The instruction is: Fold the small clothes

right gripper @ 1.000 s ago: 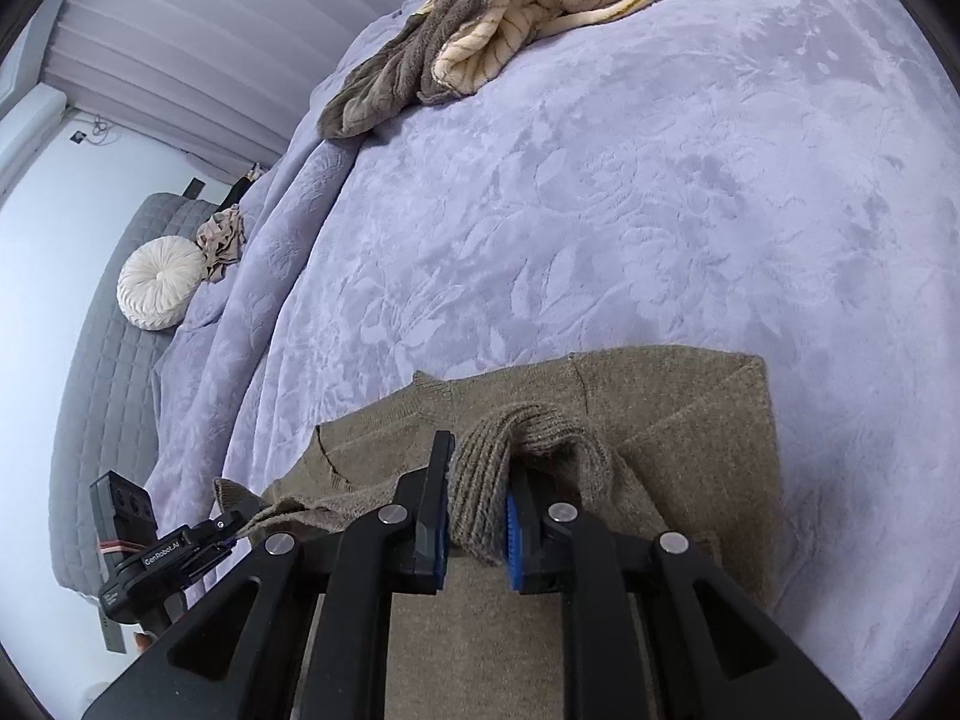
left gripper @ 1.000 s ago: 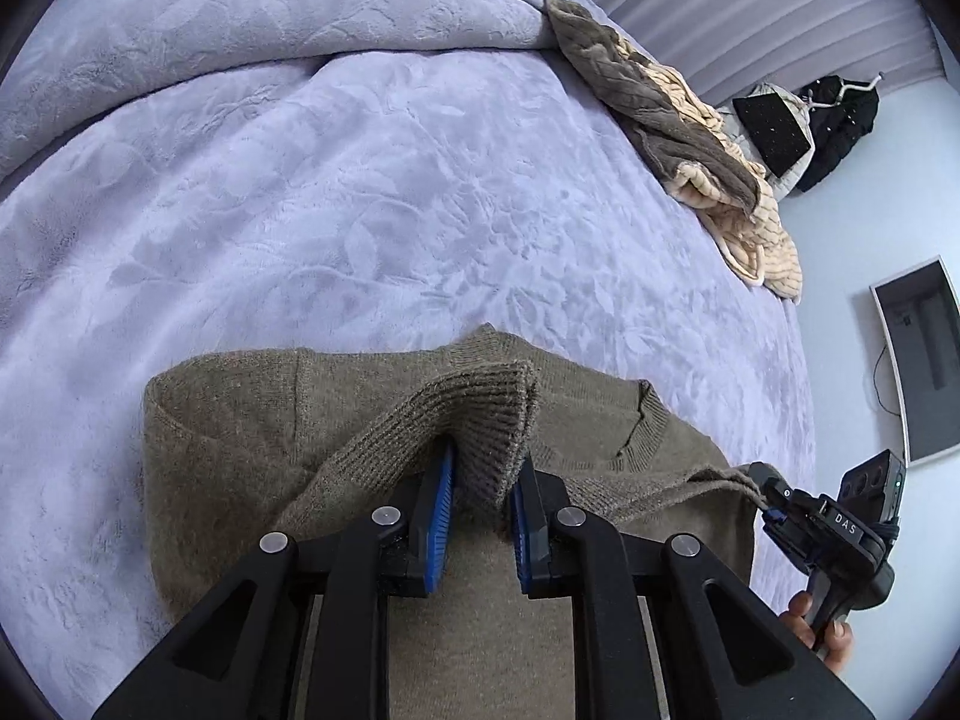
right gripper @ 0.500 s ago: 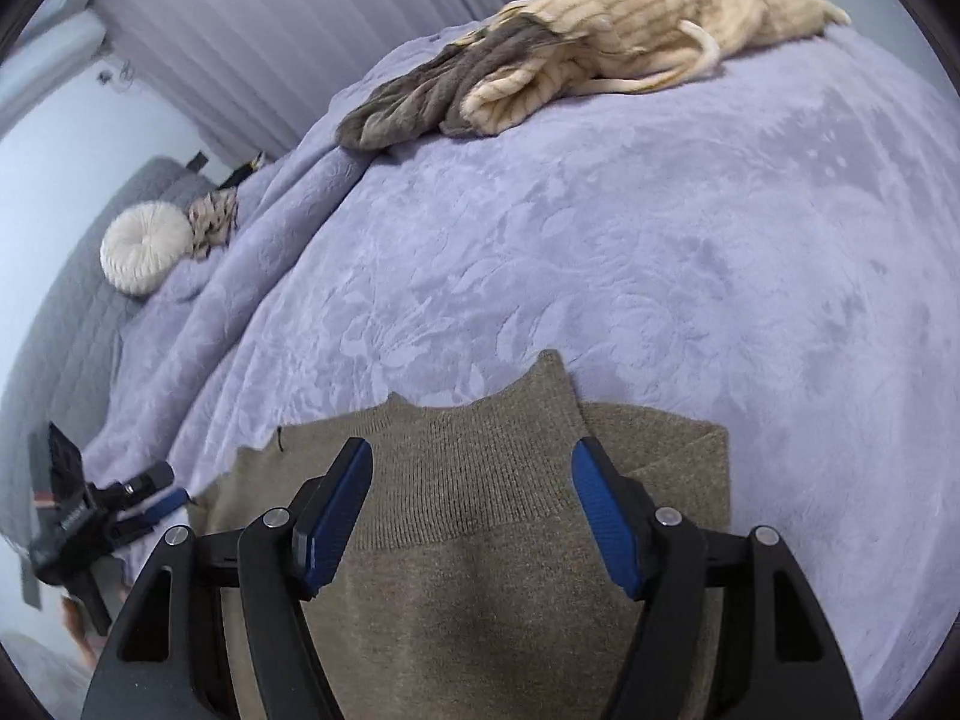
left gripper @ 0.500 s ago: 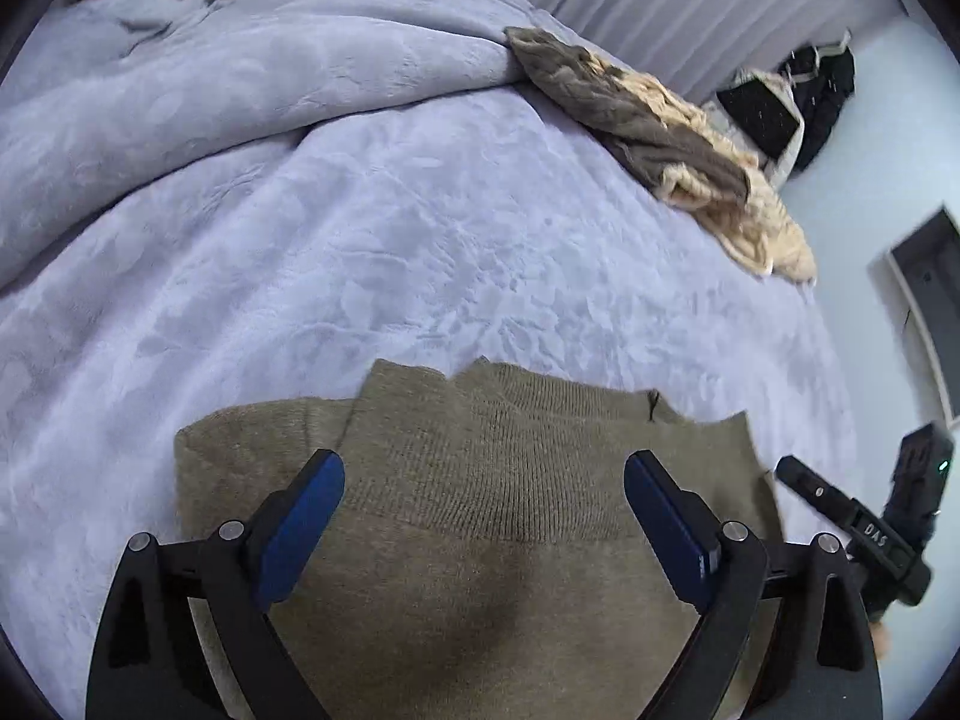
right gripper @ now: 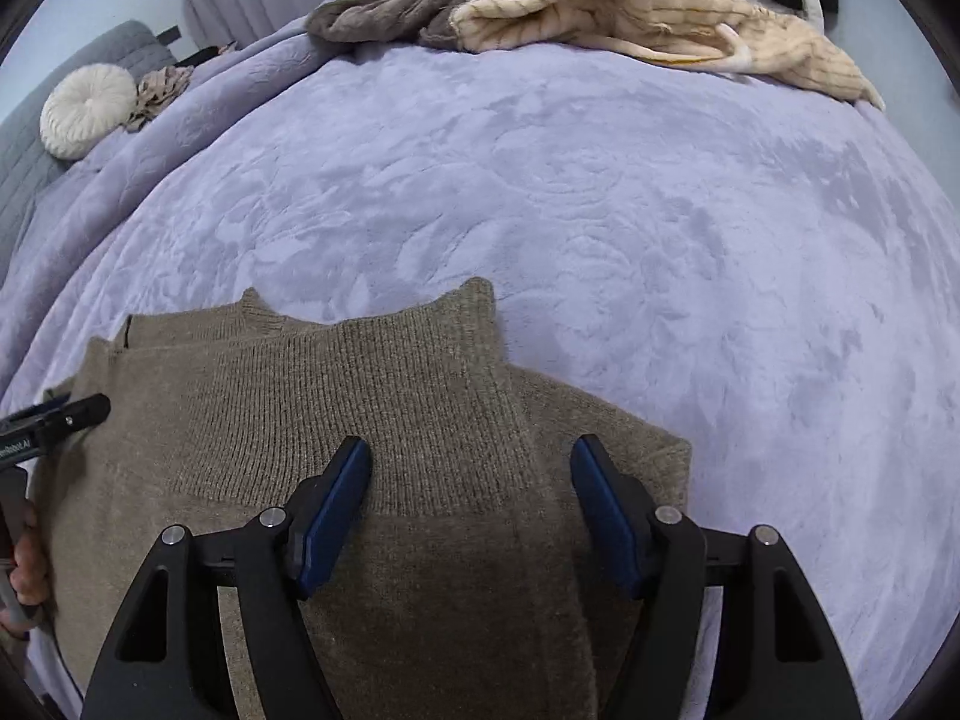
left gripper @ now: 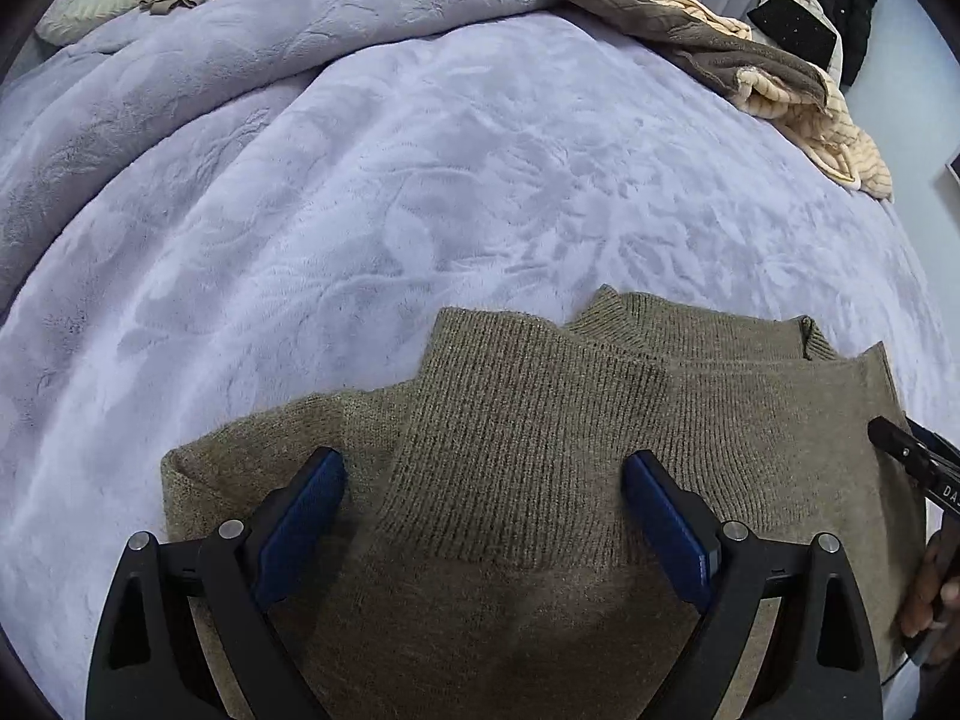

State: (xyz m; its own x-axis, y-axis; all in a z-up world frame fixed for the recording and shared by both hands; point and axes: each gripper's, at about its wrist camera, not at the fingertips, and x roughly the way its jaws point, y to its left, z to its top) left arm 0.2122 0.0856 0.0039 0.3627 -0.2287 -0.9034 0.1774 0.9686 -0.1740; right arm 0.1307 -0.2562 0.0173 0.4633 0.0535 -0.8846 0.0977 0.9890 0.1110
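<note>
The left wrist view alone shows a dark wall panel (left gripper: 954, 165); the right wrist view alone shows a grey headboard (right gripper: 24, 138). The olive sweater (left gripper: 528, 450) lies flat on the lavender blanket (left gripper: 420, 210), ribbed hem folded up over the body. The left gripper (left gripper: 483, 525) and right gripper (right gripper: 471, 510) have just opened; both stand spread above the knit, gripping nothing.
</note>
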